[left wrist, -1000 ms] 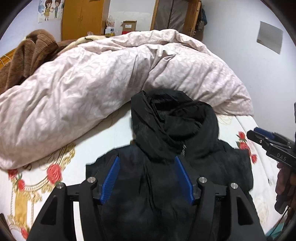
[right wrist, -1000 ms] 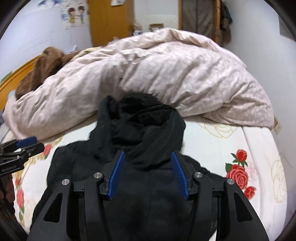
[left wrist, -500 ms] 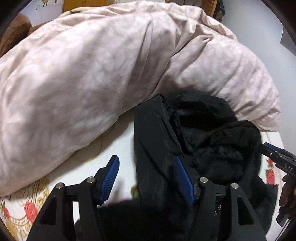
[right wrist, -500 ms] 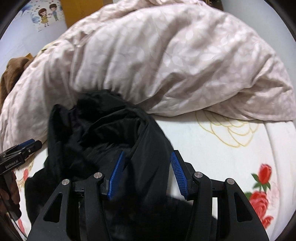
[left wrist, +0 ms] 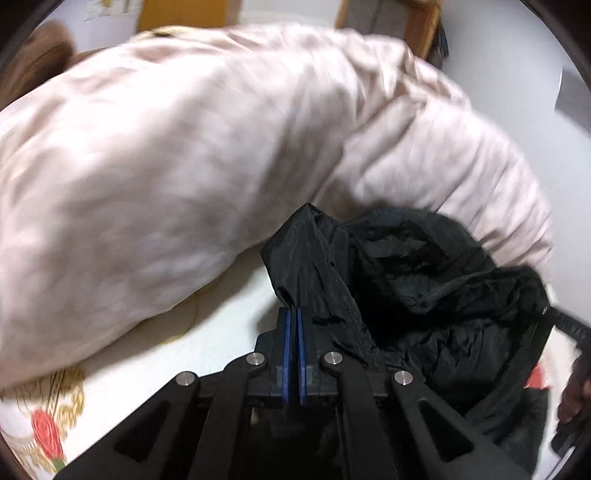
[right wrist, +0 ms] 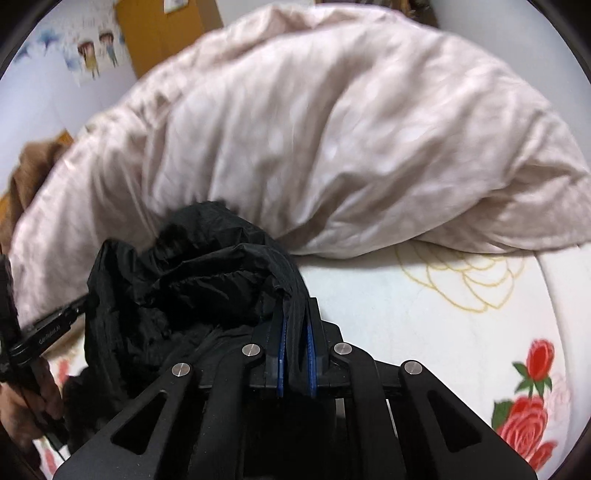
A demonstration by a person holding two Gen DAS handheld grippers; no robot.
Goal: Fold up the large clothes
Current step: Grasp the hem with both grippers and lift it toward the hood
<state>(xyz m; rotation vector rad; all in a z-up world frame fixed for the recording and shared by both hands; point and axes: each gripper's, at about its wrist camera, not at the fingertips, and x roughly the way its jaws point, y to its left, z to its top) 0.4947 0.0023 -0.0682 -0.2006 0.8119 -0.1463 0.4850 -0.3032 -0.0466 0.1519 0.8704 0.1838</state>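
Observation:
A black hooded puffer jacket [left wrist: 424, 295] lies on the bed, its hood bunched up toward the quilt; it also shows in the right wrist view [right wrist: 192, 288]. My left gripper [left wrist: 293, 314] is shut on the left edge of the hood. My right gripper [right wrist: 295, 314] is shut on the right edge of the hood, with a fold of black fabric between its blue pads. Each gripper shows at the edge of the other's view: the right one [left wrist: 569, 328], the left one [right wrist: 48, 332].
A big pale pink quilt [left wrist: 166, 166] is heaped just behind the jacket across the bed. The white sheet with red roses [right wrist: 461, 314] shows to the right and front. A brown blanket [right wrist: 33, 173] lies far left. A wooden wardrobe [right wrist: 162, 33] stands behind.
Both grippers moved forward onto the hood and closed on its two edges; a second ago they were open over the jacket body. The hood fabric is now bunched.

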